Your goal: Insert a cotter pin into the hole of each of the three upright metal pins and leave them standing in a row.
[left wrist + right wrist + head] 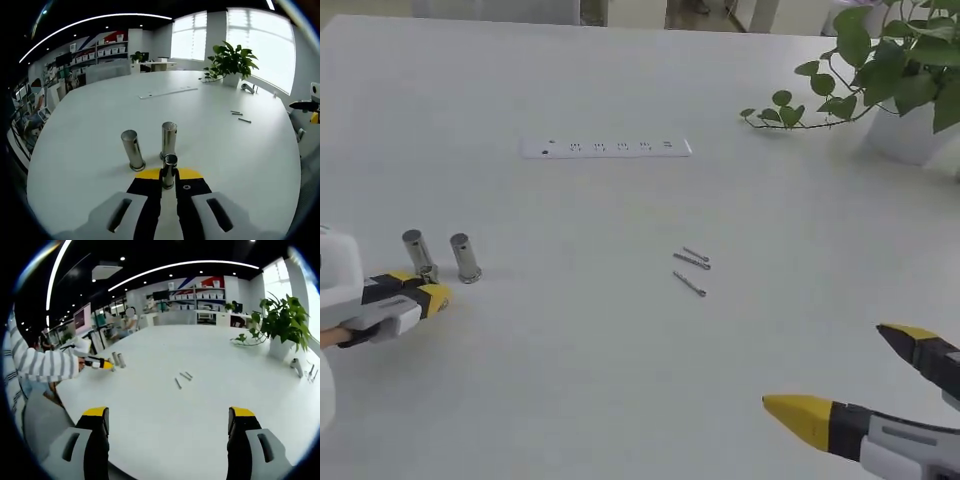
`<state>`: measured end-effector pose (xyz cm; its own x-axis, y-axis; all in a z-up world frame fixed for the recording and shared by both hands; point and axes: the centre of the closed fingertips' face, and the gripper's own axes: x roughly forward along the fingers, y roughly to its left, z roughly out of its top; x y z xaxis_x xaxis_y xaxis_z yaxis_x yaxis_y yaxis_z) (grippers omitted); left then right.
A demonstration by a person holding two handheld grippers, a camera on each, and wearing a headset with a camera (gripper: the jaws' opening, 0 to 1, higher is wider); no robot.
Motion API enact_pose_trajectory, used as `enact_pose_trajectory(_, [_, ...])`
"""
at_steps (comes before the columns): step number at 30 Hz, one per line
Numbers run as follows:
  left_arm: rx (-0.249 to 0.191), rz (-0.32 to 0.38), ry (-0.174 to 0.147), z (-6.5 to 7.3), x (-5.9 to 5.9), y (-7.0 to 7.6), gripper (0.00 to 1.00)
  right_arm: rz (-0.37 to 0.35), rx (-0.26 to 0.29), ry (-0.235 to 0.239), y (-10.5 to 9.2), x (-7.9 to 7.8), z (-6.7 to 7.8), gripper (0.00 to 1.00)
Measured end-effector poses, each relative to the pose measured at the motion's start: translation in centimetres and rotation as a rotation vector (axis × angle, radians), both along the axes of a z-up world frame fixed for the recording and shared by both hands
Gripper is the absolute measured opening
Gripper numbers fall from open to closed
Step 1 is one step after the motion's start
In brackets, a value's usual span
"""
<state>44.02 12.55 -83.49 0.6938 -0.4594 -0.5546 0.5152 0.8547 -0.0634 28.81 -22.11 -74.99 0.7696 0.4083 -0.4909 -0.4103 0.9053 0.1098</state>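
Two upright metal pins stand side by side at the table's left. My left gripper sits right beside them. In the left gripper view its yellow-tipped jaws are shut on a third short metal pin, and the other two pins stand just beyond. Three thin cotter pins lie loose mid-table, also visible in the right gripper view as cotter pins. My right gripper hovers at the near right, open wide and holding nothing.
A white power strip lies flat toward the back. A potted plant in a white pot stands at the far right corner, trailing a vine onto the table. A striped sleeve holds the left gripper.
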Motion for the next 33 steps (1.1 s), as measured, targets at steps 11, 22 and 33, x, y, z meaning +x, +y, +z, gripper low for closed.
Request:
enact_pose_trajectory(11, [-0.007, 0.026, -0.002, -0.1, 0.0, 0.1, 0.07, -0.004, 0.013, -0.004, -0.1, 0.1, -0.1, 1.00])
enact_pose_trajectory(22, [-0.001, 0.087, 0.016, 0.0, -0.6, 0.2, 0.07, 0.008, 0.030, -0.013, 0.2, 0.3, 0.0, 1.00])
enact_pose_trajectory(33, [0.029, 0.093, 0.005, 0.9, -2.6, -0.7, 0.07, 0.017, 0.050, -0.024, 0.3, 0.2, -0.1, 1.00])
